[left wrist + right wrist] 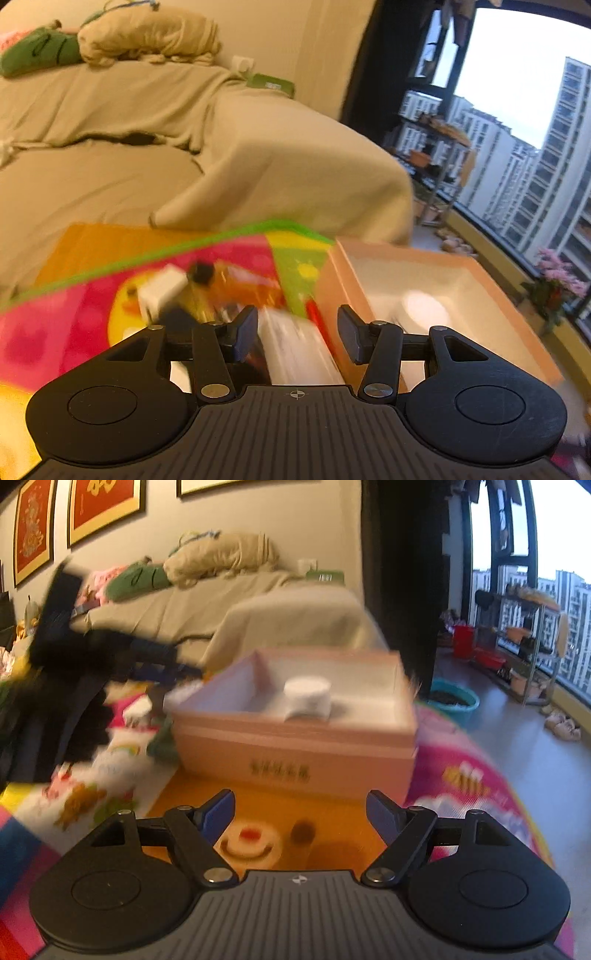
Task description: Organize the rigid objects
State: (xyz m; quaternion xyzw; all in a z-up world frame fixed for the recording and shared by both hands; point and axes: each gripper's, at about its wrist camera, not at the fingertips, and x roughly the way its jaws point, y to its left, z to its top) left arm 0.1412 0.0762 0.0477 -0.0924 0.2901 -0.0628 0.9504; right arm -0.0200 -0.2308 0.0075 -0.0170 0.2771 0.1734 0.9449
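A pink open box (295, 746) stands on a colourful play mat (461, 775), with a white round container (307, 698) inside; the box also shows in the left wrist view (436, 266). My left gripper (297, 334) is open above blurred small items beside the box's left wall: a white packet (299, 350), a white block (162, 291) and a dark round piece (201, 273). My right gripper (301, 814) is open and empty, low in front of the box. The left gripper appears as a dark blur in the right wrist view (74, 664).
A sofa under a beige cover (184, 129) stands behind the mat, with cushions on top. A window wall and plant rack (524, 646) stand at the right, and a teal basin (452, 699) sits on the floor.
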